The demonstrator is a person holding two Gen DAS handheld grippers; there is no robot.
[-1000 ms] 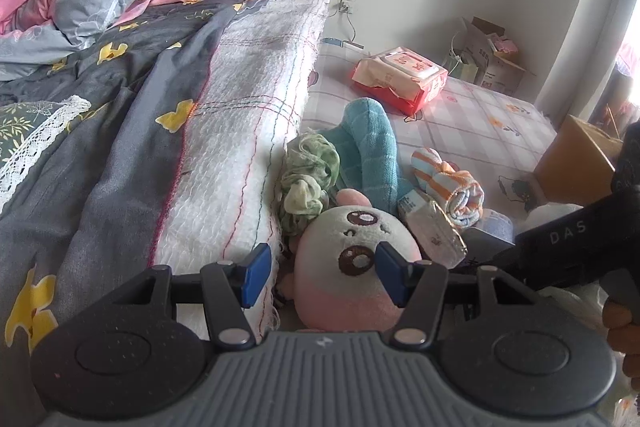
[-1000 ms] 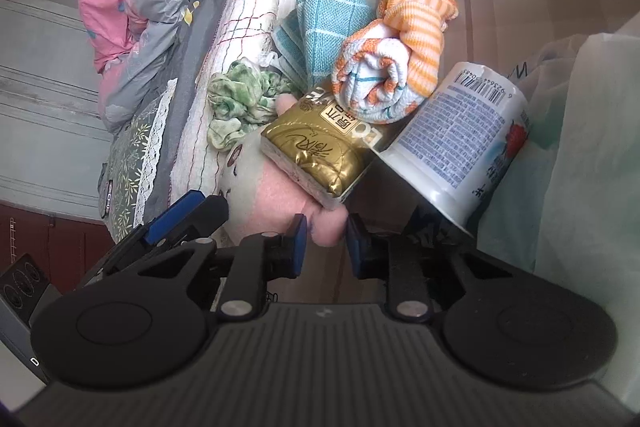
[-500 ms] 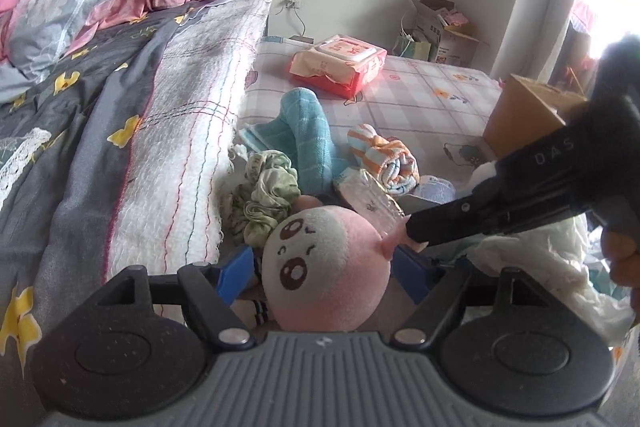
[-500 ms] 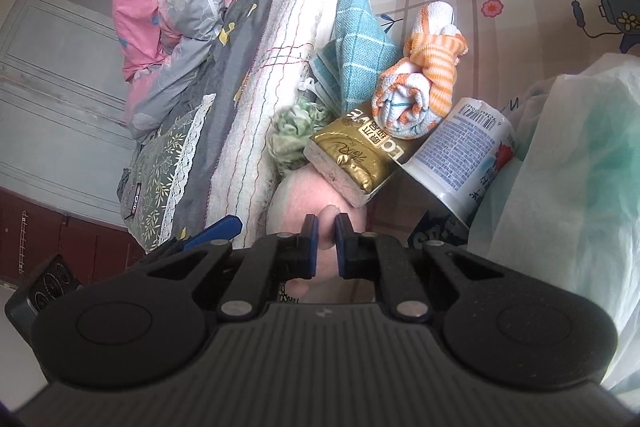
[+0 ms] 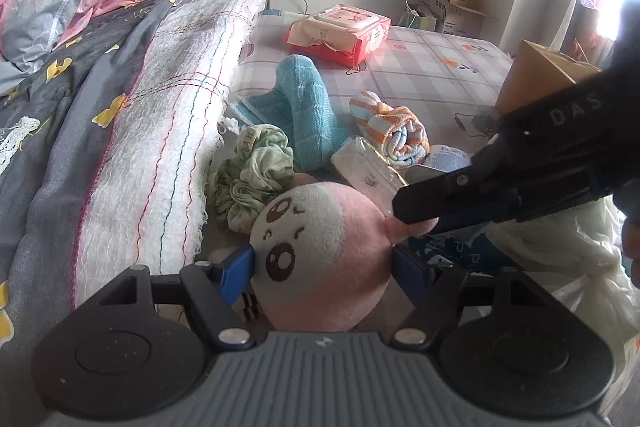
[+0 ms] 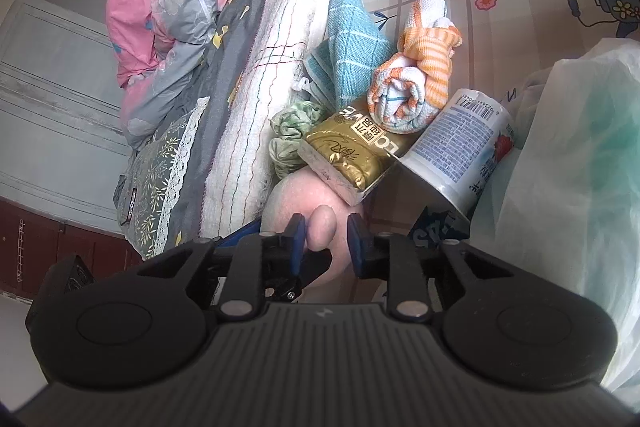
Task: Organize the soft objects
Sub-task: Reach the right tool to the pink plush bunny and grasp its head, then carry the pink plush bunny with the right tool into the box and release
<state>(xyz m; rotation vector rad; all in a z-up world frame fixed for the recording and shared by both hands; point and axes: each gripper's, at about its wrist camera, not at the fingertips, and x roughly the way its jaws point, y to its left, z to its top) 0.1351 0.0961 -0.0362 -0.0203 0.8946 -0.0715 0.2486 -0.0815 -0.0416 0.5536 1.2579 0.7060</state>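
Observation:
A pink and white plush toy point(image 5: 320, 227) with a printed face sits between the blue pads of my left gripper point(image 5: 322, 267). The pads touch both its sides and the jaws are closing on it. My right gripper point(image 5: 400, 211) reaches in from the right at the toy's pink ear point(image 5: 408, 227). In the right wrist view that ear point(image 6: 322, 227) stands between the pads of my right gripper point(image 6: 324, 239) with a gap beside it, as the jaws are opening. Behind the toy lie a green scrunchie point(image 5: 252, 179), a blue towel point(image 5: 308, 111) and a rolled orange-striped cloth point(image 5: 396, 135).
A gold packet point(image 6: 348, 151) and a yoghurt cup point(image 6: 456, 147) lean against the pile. A white plastic bag point(image 6: 580, 167) fills the right. The folded quilt point(image 5: 160, 107) rises on the left. A red wipes pack point(image 5: 340, 31) and a cardboard box point(image 5: 540, 75) lie farther back.
My right gripper, shut on the toy's ear half a second ago, has opened around it. My left gripper has moved in around the toy, whose face has tilted.

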